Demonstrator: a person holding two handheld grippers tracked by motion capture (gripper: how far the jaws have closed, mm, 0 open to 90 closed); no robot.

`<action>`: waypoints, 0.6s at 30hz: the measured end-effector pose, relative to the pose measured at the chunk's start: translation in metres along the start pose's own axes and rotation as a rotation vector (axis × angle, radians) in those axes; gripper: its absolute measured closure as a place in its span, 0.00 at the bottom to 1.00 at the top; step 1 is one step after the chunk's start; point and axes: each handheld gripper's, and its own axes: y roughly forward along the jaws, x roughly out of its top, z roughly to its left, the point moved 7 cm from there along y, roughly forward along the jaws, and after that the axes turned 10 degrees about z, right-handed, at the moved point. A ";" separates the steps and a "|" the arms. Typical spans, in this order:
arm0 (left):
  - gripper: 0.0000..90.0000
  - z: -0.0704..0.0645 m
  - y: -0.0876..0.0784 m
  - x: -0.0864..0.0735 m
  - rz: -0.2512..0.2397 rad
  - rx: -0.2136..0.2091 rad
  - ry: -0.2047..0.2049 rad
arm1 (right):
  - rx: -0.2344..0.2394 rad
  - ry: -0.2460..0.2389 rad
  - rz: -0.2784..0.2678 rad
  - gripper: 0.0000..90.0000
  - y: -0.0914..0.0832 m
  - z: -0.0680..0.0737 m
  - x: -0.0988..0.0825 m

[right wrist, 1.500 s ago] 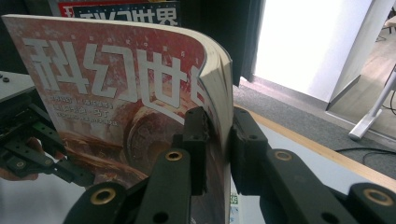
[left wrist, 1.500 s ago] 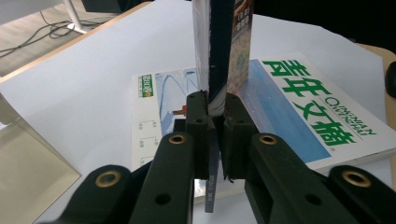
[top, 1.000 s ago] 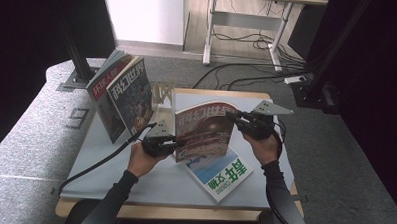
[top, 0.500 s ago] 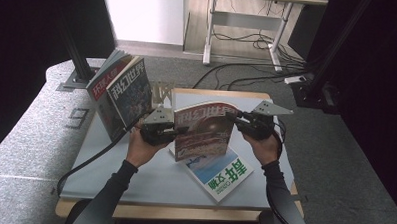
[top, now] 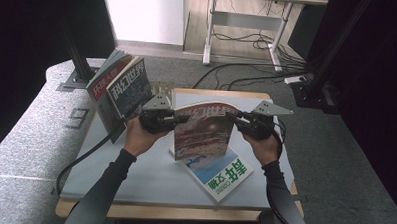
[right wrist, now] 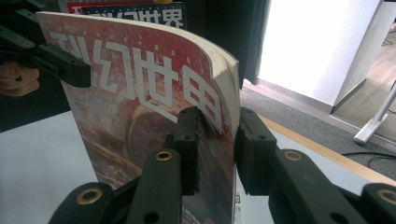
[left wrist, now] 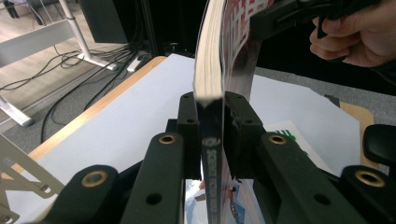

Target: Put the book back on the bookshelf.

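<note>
A red magazine [top: 201, 132] with large white characters stands upright over the white table [top: 134, 175], held from both sides. My left gripper [top: 178, 119] is shut on its spine edge; in the left gripper view the pads [left wrist: 189, 135] clamp the dark spine [left wrist: 208, 140] just below the page block. My right gripper [top: 235, 116] is shut on the opposite, open edge. In the right gripper view the jaws [right wrist: 217, 126] pinch the curved cover [right wrist: 140, 93] and pages. The magazine's lower edge hangs close above another magazine.
A green-and-white magazine [top: 219, 173] lies flat on the table under the red one. Several magazines [top: 119, 91] stand leaning at the table's back left. Each gripper's cable trails toward the front; the left one [top: 85, 158] crosses the table's left edge.
My left hand has risen, and its gripper now sits higher on the red magazine's left side. The right hand has stayed where it was.
</note>
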 end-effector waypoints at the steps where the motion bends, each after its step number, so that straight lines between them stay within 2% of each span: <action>1: 0.86 0.000 0.001 0.001 -0.001 -0.011 -0.005 | 0.000 0.000 0.001 0.79 0.000 0.000 0.000; 5: 0.85 -0.001 0.006 0.002 0.023 -0.019 0.002 | 0.000 -0.003 0.002 0.79 0.000 0.000 0.000; 9: 0.92 -0.002 0.008 0.002 0.027 -0.030 0.005 | 0.001 -0.003 0.005 0.79 0.000 0.000 0.000; 13: 0.93 -0.003 0.007 0.002 0.029 -0.030 0.008 | 0.002 -0.009 0.007 0.77 -0.001 0.000 0.000; 18: 0.93 -0.002 0.007 0.002 0.028 -0.041 0.007 | -0.037 -0.019 0.040 0.69 -0.001 -0.004 -0.006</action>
